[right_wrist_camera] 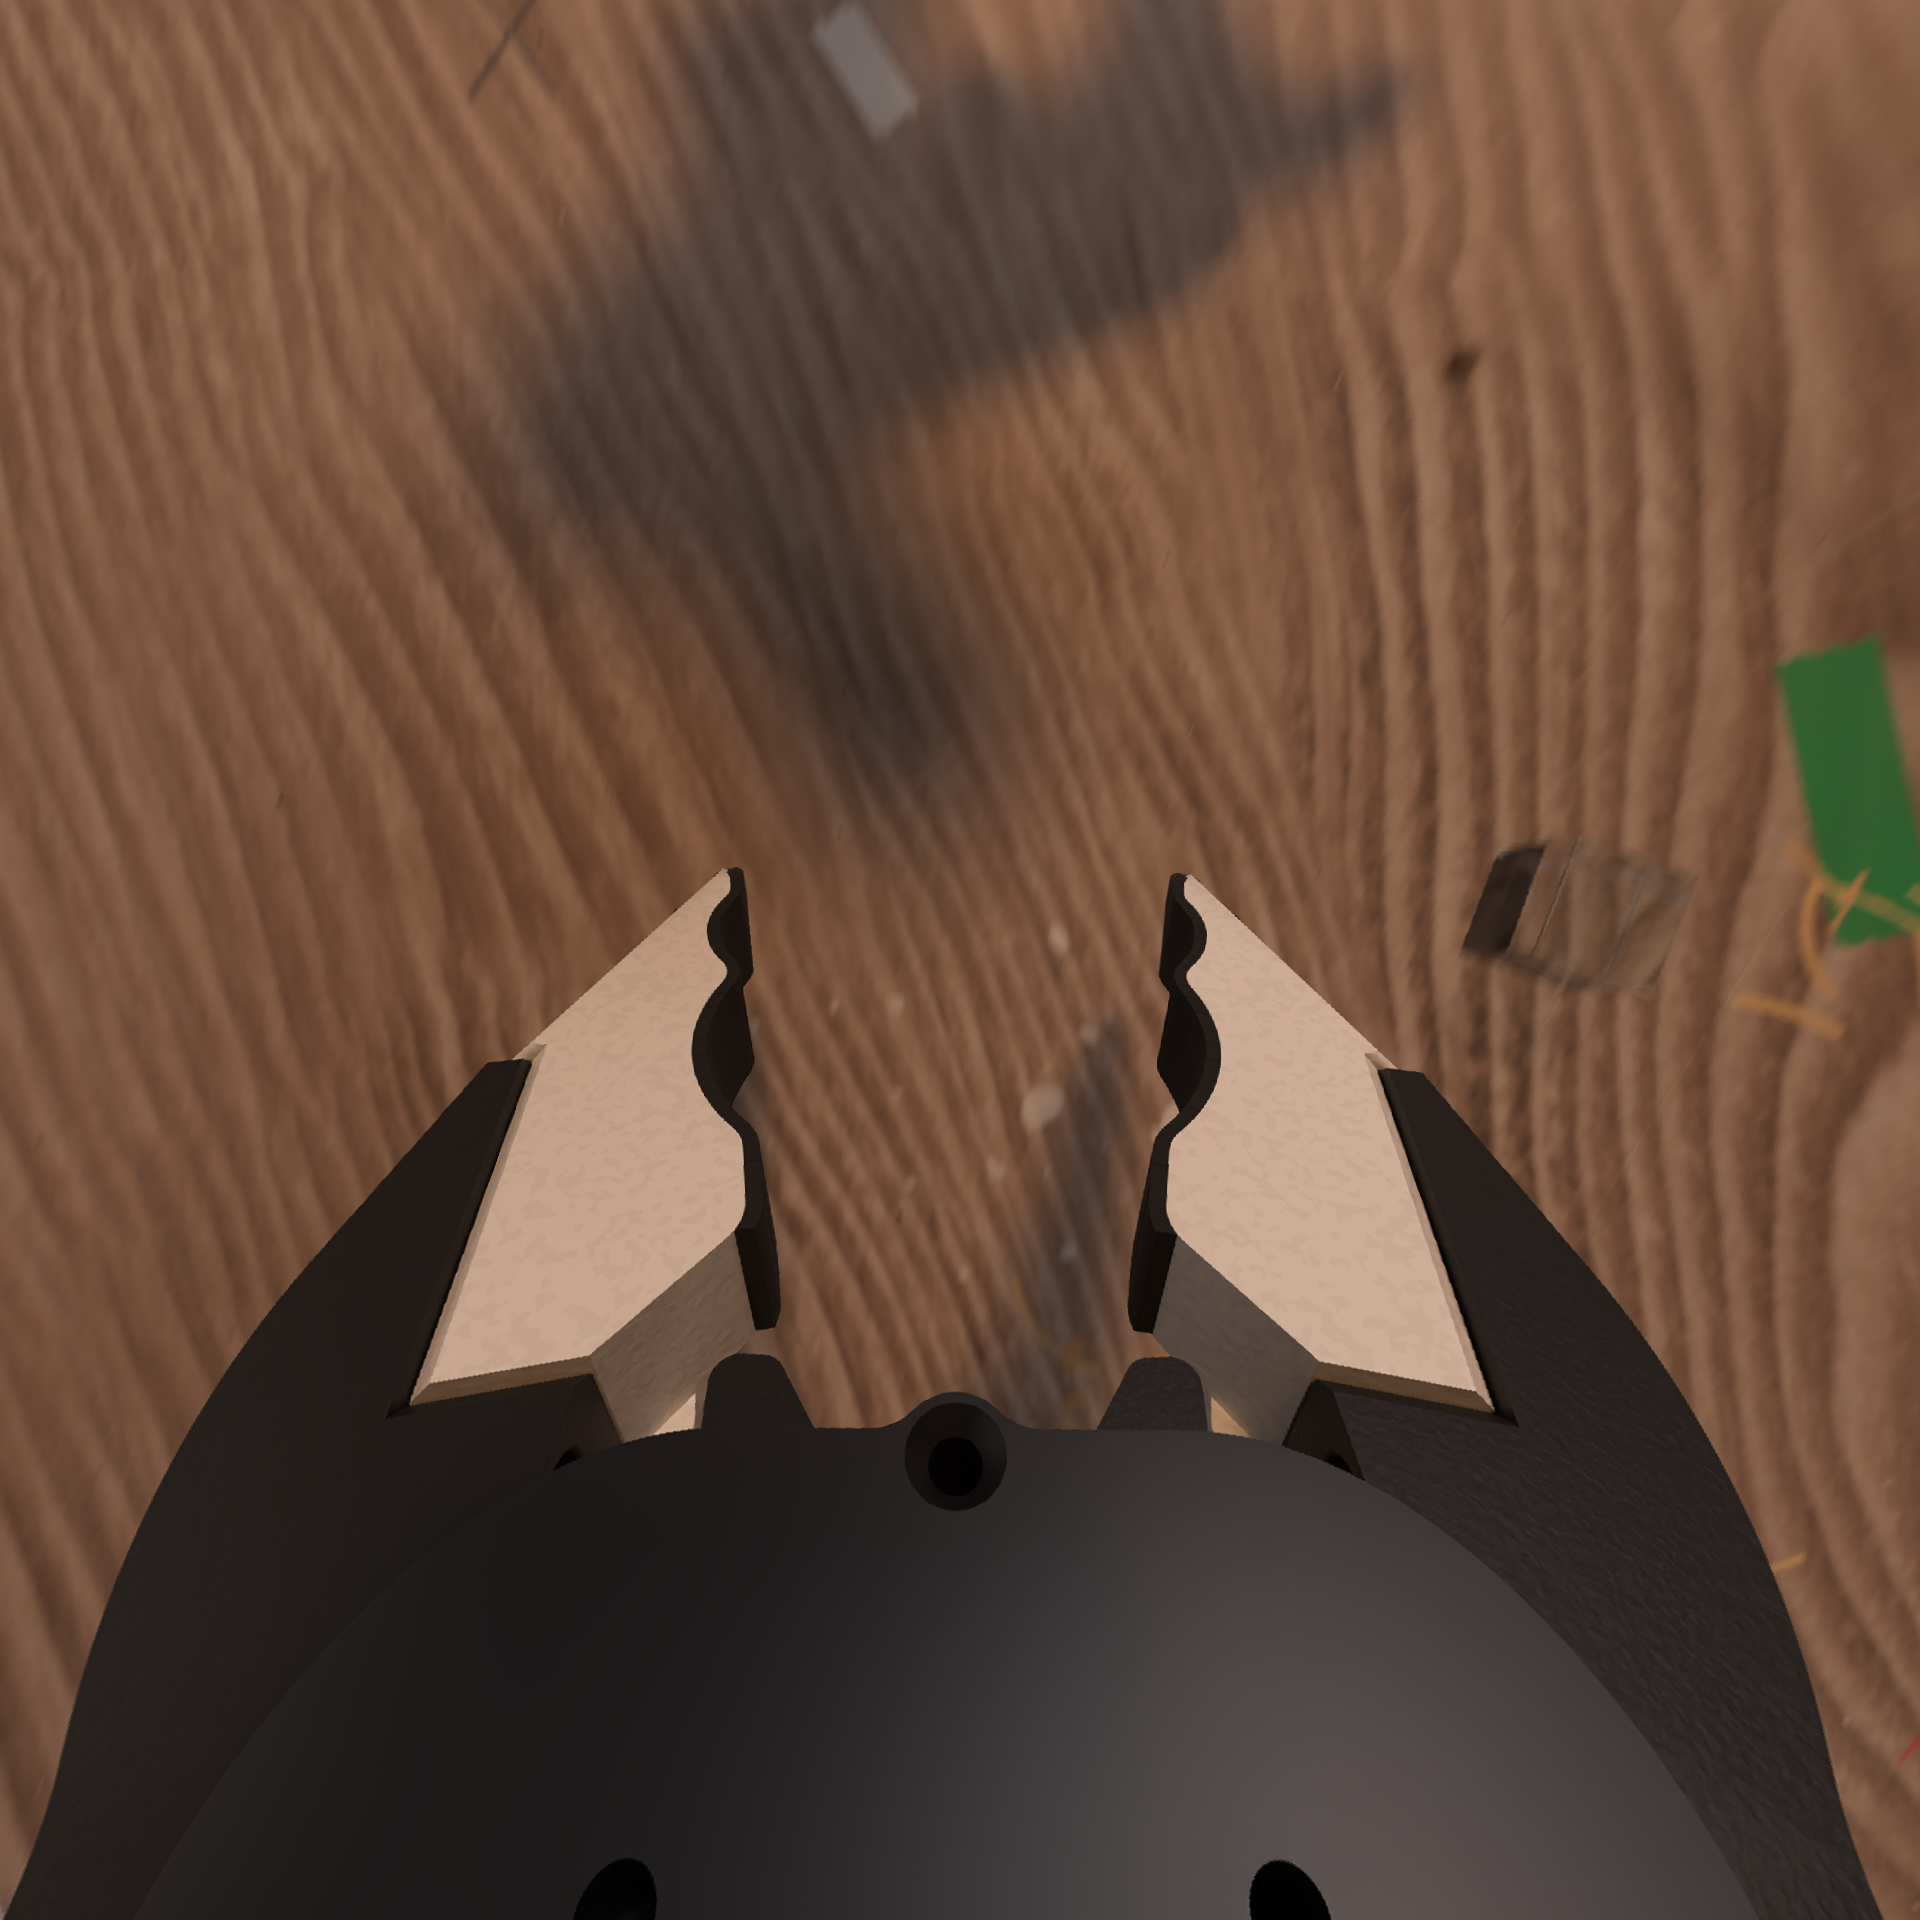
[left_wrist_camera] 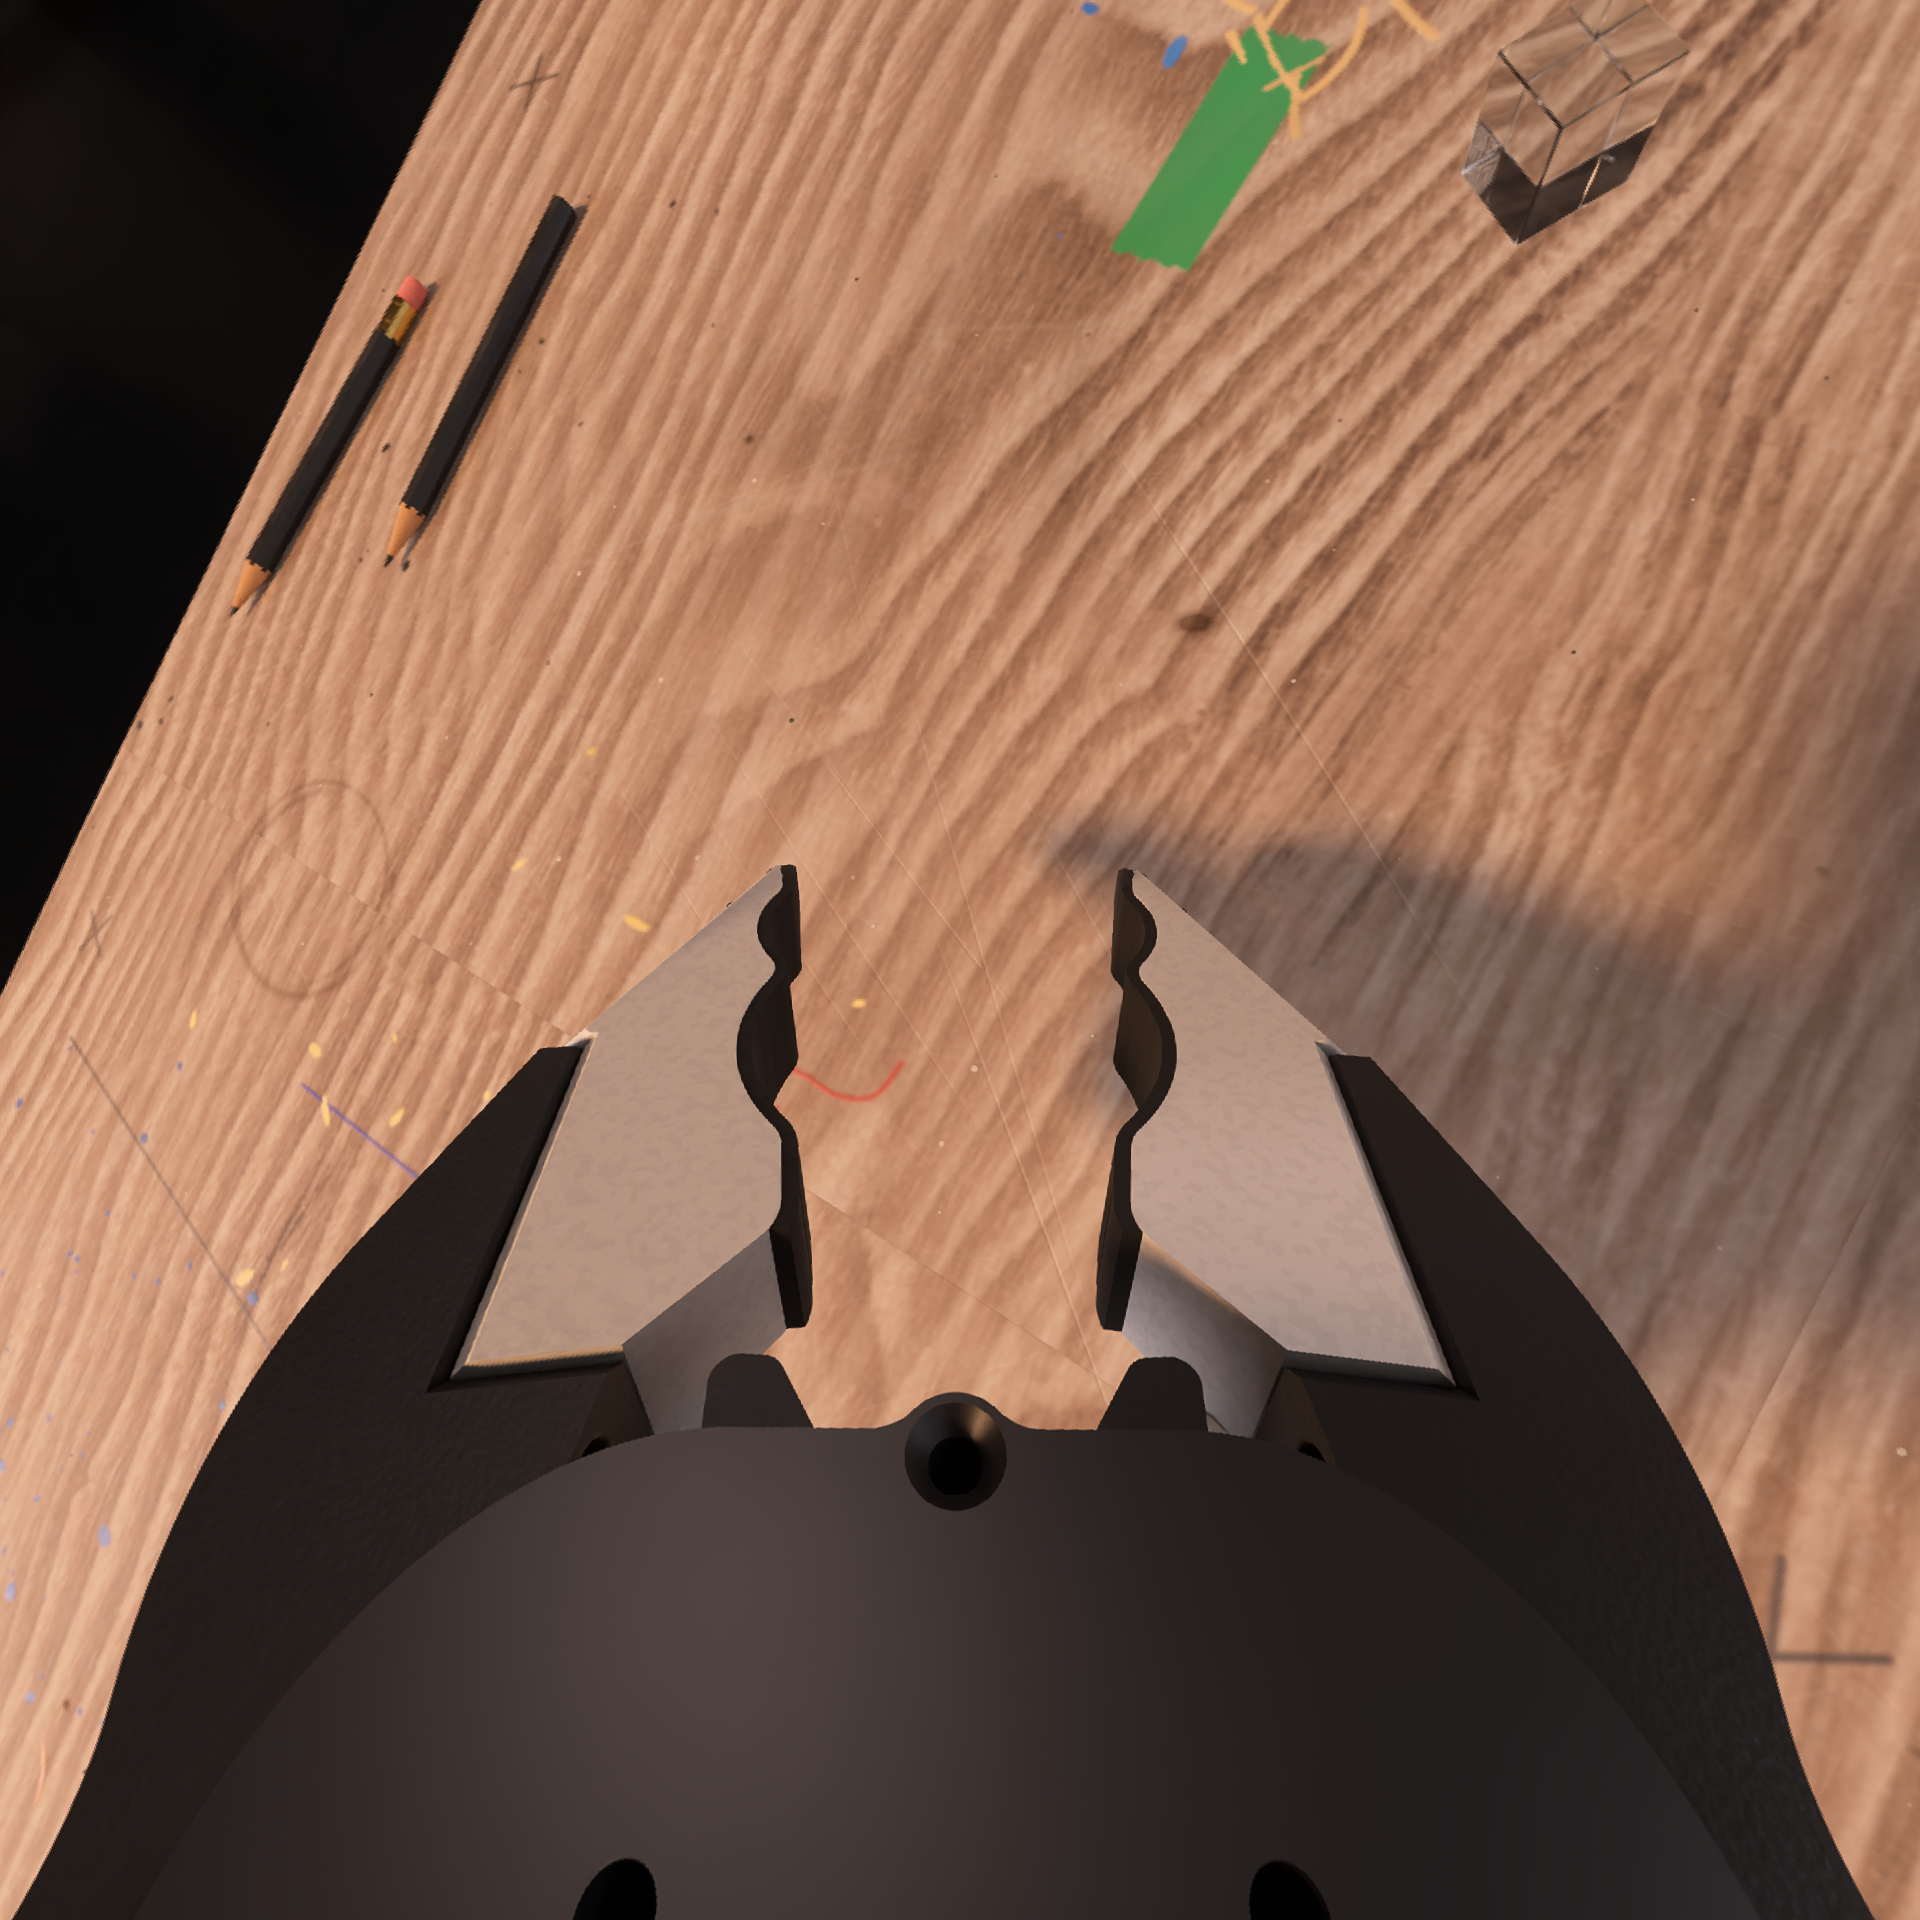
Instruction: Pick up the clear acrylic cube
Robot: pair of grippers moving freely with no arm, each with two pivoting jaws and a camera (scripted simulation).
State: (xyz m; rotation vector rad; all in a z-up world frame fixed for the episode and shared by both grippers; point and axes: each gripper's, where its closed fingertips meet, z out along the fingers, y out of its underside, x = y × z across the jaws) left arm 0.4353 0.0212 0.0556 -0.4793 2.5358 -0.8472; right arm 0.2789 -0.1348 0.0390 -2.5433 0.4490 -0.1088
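Both grippers hang over the wooden counter (left_wrist_camera: 1351,675) with fingers spread wide and nothing between them, which I read as an approach with neither committed yet. My left gripper (left_wrist_camera: 956,883) has the cube (left_wrist_camera: 1569,114) far ahead to its right, beside green tape (left_wrist_camera: 1205,156); my right gripper (right_wrist_camera: 956,883) sees it blurred, off to the right (right_wrist_camera: 1574,914), closer. Two pencils (left_wrist_camera: 416,405) lie near the counter's edge, and beyond that edge I see only darkness.

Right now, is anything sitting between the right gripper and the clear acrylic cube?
Nothing visible: only bare wooden tabletop lies between the open right gripper and the clear acrylic cube. The green tape strip lies beyond the cube.
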